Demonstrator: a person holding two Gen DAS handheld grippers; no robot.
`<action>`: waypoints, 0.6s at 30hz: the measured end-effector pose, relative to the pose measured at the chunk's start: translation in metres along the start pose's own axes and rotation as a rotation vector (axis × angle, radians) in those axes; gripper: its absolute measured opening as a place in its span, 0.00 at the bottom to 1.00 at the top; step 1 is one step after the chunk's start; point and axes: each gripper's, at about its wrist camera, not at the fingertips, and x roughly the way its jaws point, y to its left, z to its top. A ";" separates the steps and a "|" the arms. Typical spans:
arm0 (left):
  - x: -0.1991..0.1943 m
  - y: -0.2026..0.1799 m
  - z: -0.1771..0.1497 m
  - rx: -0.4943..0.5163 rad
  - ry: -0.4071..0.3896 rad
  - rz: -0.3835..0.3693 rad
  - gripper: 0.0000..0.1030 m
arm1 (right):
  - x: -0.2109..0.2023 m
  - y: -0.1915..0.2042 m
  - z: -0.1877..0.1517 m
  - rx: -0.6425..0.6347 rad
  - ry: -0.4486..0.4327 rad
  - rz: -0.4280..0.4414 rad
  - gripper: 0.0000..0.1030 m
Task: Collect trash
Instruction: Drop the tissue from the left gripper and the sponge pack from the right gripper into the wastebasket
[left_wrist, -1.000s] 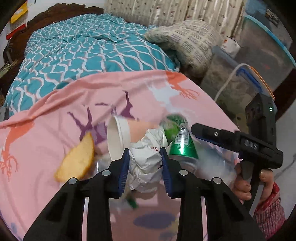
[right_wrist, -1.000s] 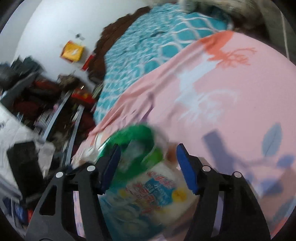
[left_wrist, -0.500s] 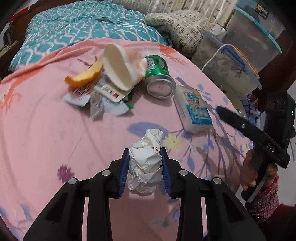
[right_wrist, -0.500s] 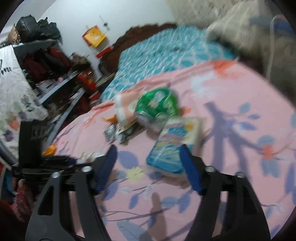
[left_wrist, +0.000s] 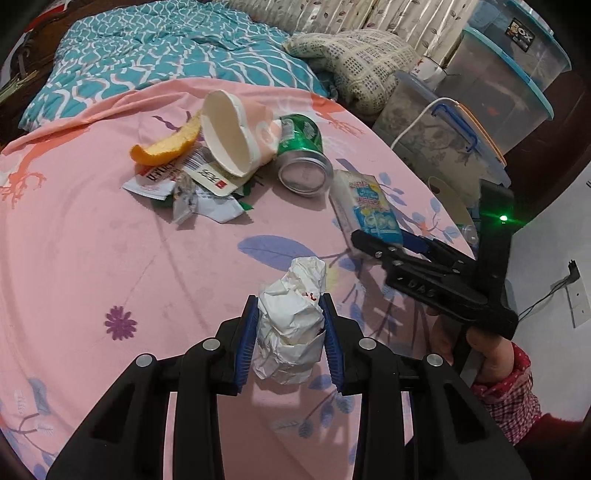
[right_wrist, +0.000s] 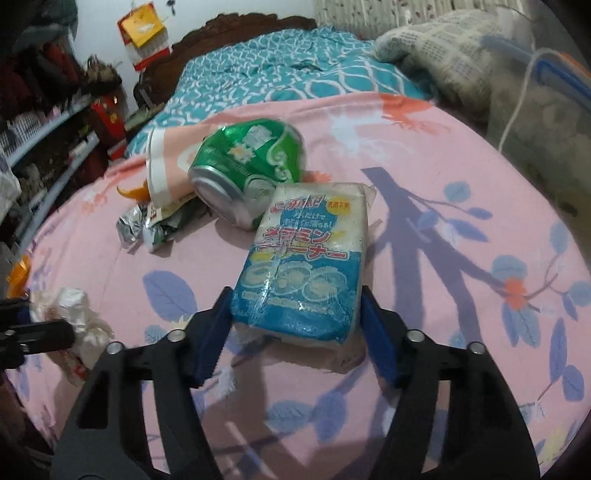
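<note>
Bedroom: bed (left_wrist: 155, 55), pillow (left_wrist: 354, 62), storage bins (left_wrist: 498, 85).

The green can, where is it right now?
The green can lies on its side on the pink sheet, between the paper cup and the blue packet.

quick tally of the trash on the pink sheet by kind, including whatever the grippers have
crumpled paper ball, in the left gripper: 1
blue and white packet, between the right gripper pads: 1
green can: 1
paper cup: 1
orange peel: 1
heap of torn wrappers, pieces too jumbled to count: 1
total: 6
</note>
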 end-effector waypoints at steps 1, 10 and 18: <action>0.002 -0.002 0.001 0.003 0.006 -0.006 0.30 | -0.005 -0.006 -0.003 0.010 -0.012 0.001 0.62; 0.039 -0.058 0.027 0.115 0.057 -0.060 0.30 | -0.063 -0.085 -0.043 0.185 -0.111 0.021 0.61; 0.101 -0.159 0.079 0.280 0.137 -0.114 0.30 | -0.113 -0.171 -0.054 0.370 -0.264 0.047 0.61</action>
